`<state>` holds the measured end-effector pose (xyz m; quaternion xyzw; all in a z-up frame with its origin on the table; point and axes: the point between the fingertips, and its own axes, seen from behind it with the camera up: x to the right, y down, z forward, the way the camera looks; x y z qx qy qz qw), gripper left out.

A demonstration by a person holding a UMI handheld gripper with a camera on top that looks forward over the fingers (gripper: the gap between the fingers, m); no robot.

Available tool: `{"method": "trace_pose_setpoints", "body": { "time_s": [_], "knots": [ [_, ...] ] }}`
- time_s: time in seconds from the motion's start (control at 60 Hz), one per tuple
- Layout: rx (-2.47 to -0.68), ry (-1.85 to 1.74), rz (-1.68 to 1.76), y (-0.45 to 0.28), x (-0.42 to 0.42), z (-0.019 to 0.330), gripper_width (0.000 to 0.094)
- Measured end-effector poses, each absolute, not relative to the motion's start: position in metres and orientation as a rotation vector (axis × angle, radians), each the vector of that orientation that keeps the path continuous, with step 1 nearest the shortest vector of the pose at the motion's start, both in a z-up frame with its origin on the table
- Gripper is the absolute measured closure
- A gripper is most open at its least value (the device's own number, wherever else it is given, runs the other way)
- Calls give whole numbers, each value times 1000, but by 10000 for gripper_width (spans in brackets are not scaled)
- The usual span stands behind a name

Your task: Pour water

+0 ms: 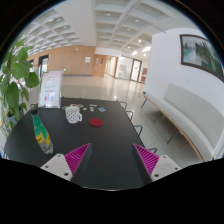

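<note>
A leafy green potted plant (14,80) stands at the far left, beside the long dark rectangular table (100,150) that runs away from the camera. On the left part of the tabletop, ahead of the left finger, a slim transparent bottle with green and yellow colouring (40,133) stands upright; whether it holds liquid cannot be determined. Behind it, near the far end of the table, an upright white sign board with printed panels (50,88) faces the camera. Further right, near the table centre, a white patterned cup (73,115) sits upright on the surface, and just beside it to the right lies a small flat red round object (96,122). Small pale items (95,107) lie beyond these; their type is not discernible. The gripper (113,158) hovers over the near end of the table with its two fingers spread wide, the magenta pads (77,155) facing inward, and nothing but bare tabletop between them. The bottle and cup are both beyond the fingers and well apart from them. To the right of the table, a white wall (185,100) carries a dark framed picture (197,50), with a pale bench-like ledge (178,128) running below it along a light floor (150,120).
</note>
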<state>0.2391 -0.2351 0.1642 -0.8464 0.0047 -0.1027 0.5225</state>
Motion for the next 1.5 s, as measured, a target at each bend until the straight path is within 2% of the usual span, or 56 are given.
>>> {"method": "trace_pose_setpoints", "body": {
  "time_s": [0.217,0.483,0.633,0.867,0.983,1.05,1.083,1.283,1.417,1.5],
  "knots": [
    [-2048,5,-247,-265,184,135,78],
    [-1996,-136,-73,-274,73,119,81],
    [-1943,-157,-29,-223,-11,113,81],
    [-1891,-122,-43,-138,-53,81,97],
    [-1881,-121,-30,-114,-47,62,160],
    [-1868,-102,-45,-104,-46,56,264],
    [-1871,-94,-44,-101,-46,53,363],
    [-1832,-97,-12,-94,-52,59,513],
    [-1817,-155,32,-97,-68,67,535],
    [-1775,-148,84,-99,-79,92,536]
  ]
}}
